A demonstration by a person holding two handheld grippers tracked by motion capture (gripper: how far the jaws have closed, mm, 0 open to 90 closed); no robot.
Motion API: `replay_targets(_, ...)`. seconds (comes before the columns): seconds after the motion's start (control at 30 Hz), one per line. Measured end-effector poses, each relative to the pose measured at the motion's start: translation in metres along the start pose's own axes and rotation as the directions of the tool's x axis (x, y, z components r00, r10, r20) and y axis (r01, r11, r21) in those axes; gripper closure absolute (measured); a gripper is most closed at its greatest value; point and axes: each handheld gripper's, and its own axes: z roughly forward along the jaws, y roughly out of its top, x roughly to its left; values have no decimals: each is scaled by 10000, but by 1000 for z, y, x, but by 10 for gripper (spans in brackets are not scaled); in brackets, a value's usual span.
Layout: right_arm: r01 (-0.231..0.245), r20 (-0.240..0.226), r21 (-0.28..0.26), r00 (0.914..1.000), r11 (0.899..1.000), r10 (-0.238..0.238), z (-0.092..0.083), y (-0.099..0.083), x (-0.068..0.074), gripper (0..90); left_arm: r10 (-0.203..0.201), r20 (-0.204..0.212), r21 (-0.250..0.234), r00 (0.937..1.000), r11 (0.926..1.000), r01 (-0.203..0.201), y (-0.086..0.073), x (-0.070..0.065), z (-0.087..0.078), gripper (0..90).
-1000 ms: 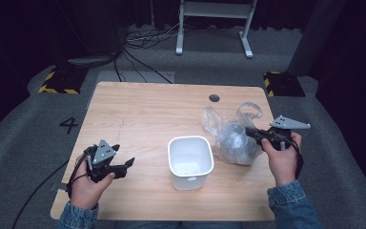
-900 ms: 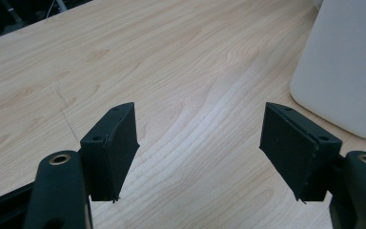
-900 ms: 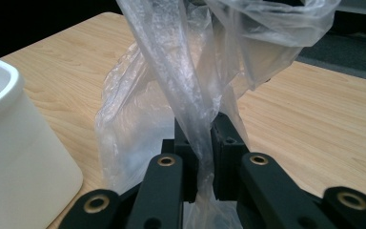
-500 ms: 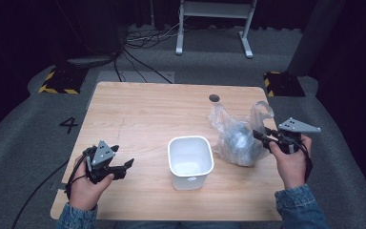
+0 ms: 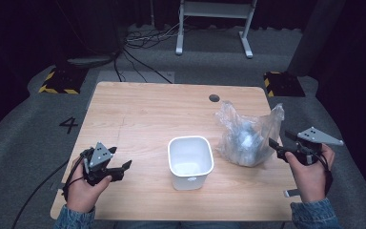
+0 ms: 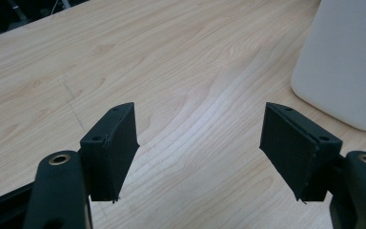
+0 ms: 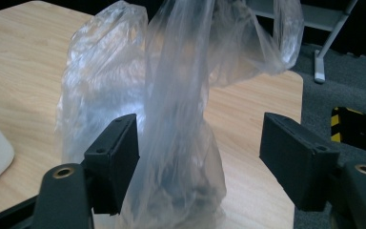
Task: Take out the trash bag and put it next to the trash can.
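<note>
- Clear, crinkled plastic makes up the bag that we see standing on the right part of the wooden table, its top rising in loose folds; something pale and rounded shows dimly inside it, too blurred to name.
- Our right gripper sits just beside the bag at the table's right edge, held in the right hand and pointing toward the bag.
- In the right gripper view the jaws stand wide apart; they have just been opening, and a tall fold of the bag rises between them, brushing the left pad while the right pad is clear of it, so nothing is gripped.
- Our left gripper rests low near the table's front left, in the left hand, well apart from the bag.
- In the left gripper view its jaws are spread wide over bare wood, with nothing between them.
- We see a white plastic container, open-topped with rounded corners, standing between the two grippers near the front edge; its wall fills the upper right corner of the left gripper view.
</note>
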Motion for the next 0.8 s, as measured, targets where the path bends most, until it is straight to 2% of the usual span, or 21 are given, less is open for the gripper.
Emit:
replay_targets(0.13, 27, -251, 256, 9997, 9997, -21, -7, -8, -1, 284, -68, -88, 60, 9999, 10000, 68, -4, 3, -5, 275)
replay_targets(0.4, 484, -649, 949, 9970, 9943, -423, -13, -26, -3, 275, -172, -195, 366, 9997, 9992, 179, -18, 10, -10, 271)
replay_targets(0.53, 488, -698, 1111, 9967, 9926, -412, -13, -37, -6, 255, 34, -266, 621, 9996, 9981, -17, -26, 15, -12, 260)
replay_targets(0.73, 352, -744, 1346, 9969, 9903, -253, -11, -53, -10, 239, 56, -251, 843, 9997, 9964, -35, -34, 19, -13, 247)
replay_targets(0.8, 284, -845, 1443, 9963, 9891, -163, -9, -58, -12, 243, 2, -198, 1233, 9998, 9924, 22, -42, 18, -10, 234)
